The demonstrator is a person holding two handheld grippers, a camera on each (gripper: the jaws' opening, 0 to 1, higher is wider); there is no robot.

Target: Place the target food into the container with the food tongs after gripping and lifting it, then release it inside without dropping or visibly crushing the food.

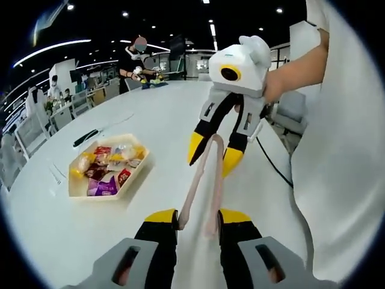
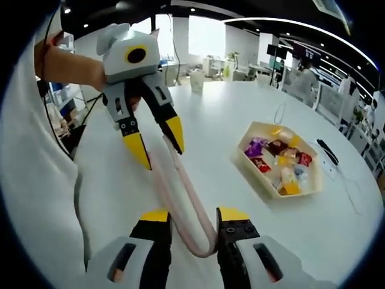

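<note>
1. No text, brand, number or sign can be read in either view.
2. The snack wrappers (image 1: pixel 107 171) in the tray (image 1: pixel 77 188) on the table (image 1: pixel 162 114) carry coloured print, but it is too small and blurred to make out.
3. Seen from the right gripper view, the same wrappers (image 2: pixel 278 158) are just as unreadable.
</note>
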